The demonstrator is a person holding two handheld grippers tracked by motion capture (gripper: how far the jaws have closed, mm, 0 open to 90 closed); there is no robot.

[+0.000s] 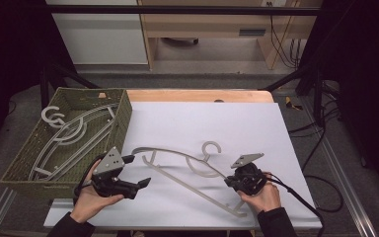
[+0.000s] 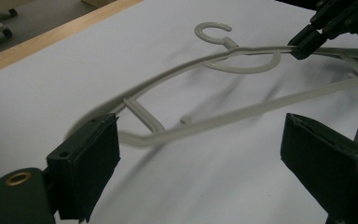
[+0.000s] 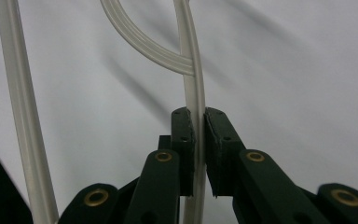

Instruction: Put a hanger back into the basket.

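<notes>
High view: right gripper (image 1: pixel 230 180) clamped on curved upper arm of grey hanger (image 1: pixel 177 170), near that arm's right end, just right of hook. Hanger stretched across white sheet (image 1: pixel 202 123) between both hands, far left end close by left gripper (image 1: pixel 143 182). Left gripper view: jaws spread wide, gripping nothing, hanger's (image 2: pixel 205 121) near corner just beyond and between them, not touched. Right gripper view: pads (image 3: pixel 186 140) pressed on thin hanger (image 3: pixel 193 93) bar from both sides. Woven basket (image 1: pixel 123 113) at table's left, more hangers (image 1: pixel 69 133) inside.
</notes>
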